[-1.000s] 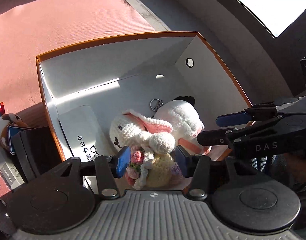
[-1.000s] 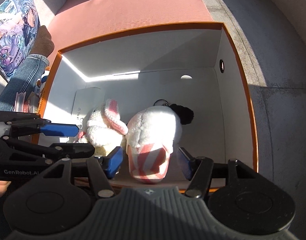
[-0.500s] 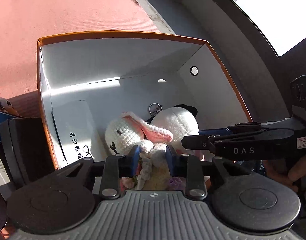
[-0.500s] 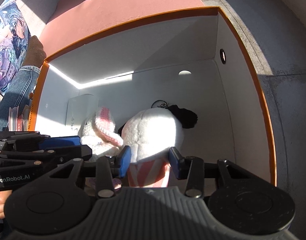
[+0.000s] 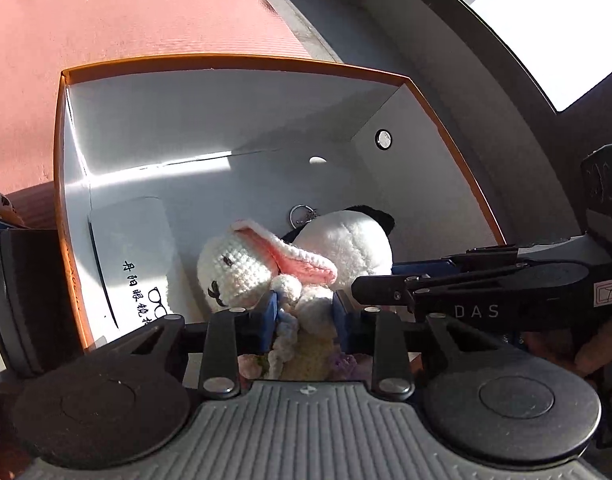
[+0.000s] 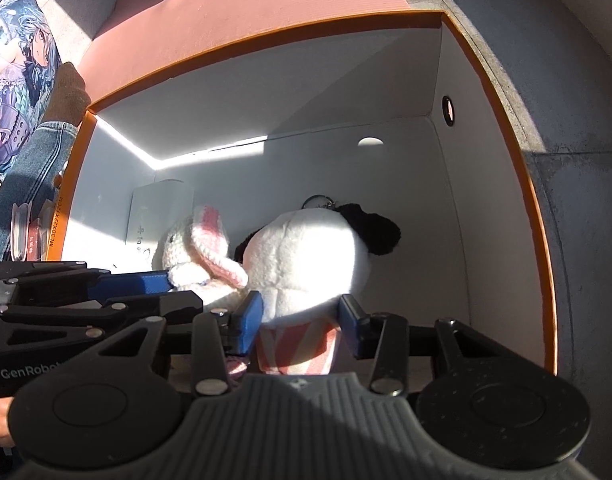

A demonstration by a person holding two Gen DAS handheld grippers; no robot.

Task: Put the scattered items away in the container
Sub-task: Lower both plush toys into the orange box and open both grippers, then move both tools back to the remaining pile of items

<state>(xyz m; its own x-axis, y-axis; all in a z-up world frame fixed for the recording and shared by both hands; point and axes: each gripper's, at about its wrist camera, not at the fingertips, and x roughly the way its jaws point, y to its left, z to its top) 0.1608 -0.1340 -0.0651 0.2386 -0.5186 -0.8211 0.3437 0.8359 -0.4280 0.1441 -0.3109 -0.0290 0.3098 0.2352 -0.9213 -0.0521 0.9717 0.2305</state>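
Observation:
An orange-rimmed white box (image 5: 226,58) (image 6: 266,36) holds two toys side by side. My left gripper (image 5: 304,312) has its pads pressed on the body of a white crochet bunny (image 5: 242,272) with pink ears, and its jaws are opening slightly. My right gripper (image 6: 300,316) is shut on the striped base of a white plush with a black ear (image 6: 306,256). Each view shows the other side too: the right gripper (image 5: 389,278) beside the plush (image 5: 353,248), and the left gripper (image 6: 178,292) at the bunny (image 6: 194,248).
A white pouch with printed characters (image 5: 134,248) lies flat in the box's left part, and a keyring (image 5: 302,214) sits behind the plush. A black case (image 5: 26,292) stands left of the box. A printed cushion (image 6: 18,72) and a denim sleeve (image 6: 26,184) are further left. Pink mat (image 5: 126,12) lies beyond.
Both pairs of jaws have narrowed from wide apart onto the toys: the left onto the bunny, the right onto the white plush. Neither toy has shifted much.

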